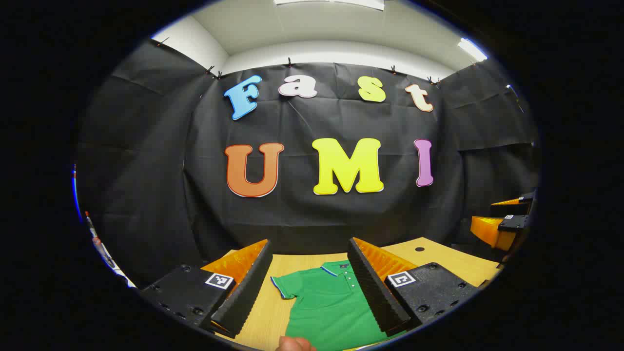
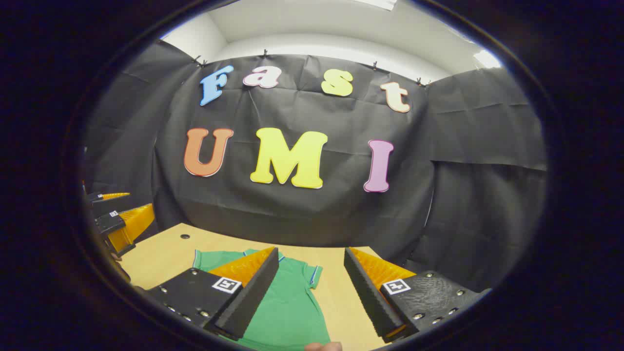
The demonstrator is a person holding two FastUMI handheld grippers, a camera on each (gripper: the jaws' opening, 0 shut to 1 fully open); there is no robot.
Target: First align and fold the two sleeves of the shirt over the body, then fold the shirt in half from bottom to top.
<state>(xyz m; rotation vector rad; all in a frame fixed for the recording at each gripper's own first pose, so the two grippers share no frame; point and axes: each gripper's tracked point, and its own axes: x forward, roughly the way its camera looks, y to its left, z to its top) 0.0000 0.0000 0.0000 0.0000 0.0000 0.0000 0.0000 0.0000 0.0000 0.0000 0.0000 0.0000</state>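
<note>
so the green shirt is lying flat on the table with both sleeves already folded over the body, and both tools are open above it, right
Not quite: the sleeves are not folded yet. The left gripper view shows one sleeve of the green shirt spread out to the side on the table; the right gripper view shows the other. Otherwise yes: left tool and right tool are open above it.

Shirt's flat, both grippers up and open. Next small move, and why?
Probably lower each gripper to its own sleeve. The green polo shirt lies spread flat on the wooden table, sleeves not yet folded. The left gripper and the right gripper are open above it, holding nothing; the left sleeve and right sleeve lie just ahead of them.
</note>
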